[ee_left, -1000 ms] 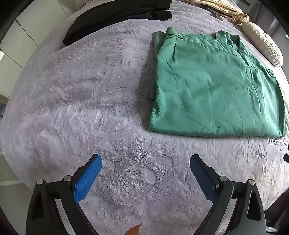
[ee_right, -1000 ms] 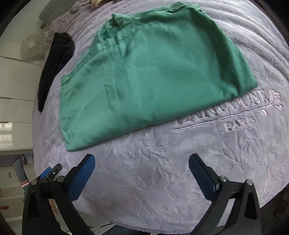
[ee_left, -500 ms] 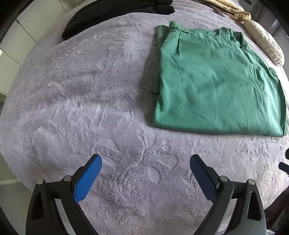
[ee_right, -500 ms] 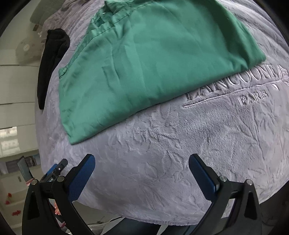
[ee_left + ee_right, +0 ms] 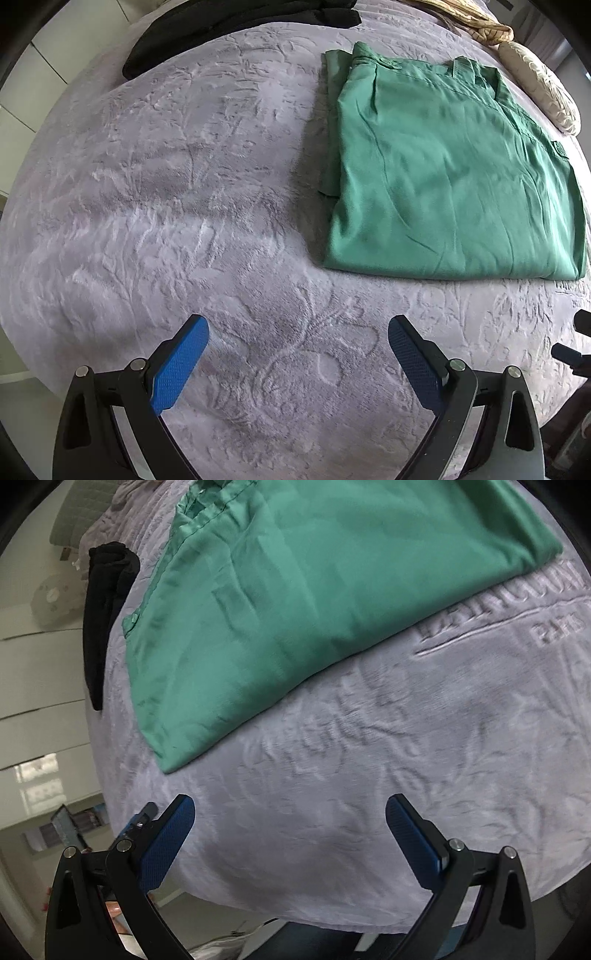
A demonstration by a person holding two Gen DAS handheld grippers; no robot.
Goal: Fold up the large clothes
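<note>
Green fabric, a folded garment (image 5: pixel 454 177), lies flat on the bed ahead of my left tool (image 5: pixel 298 363) and off to its right, well apart from the tips. My left tool stands wide, its 2 blue pads (image 5: pixel 181 363) holding nothing, poised over the embossed grey blanket (image 5: pixel 184 206). My right tool (image 5: pixel 290 840) is also spread wide and empty, with the same garment (image 5: pixel 295 590) ahead of it and slightly left, its near corner close to the left pad but not touching. Raised lettering (image 5: pixel 517 602) in the blanket sits ahead to the right. Beyond my left tool, a black garment (image 5: pixel 229 26) rests at the far edge, and a cream cushion (image 5: pixel 543 85) lies past the green fabric.
</note>
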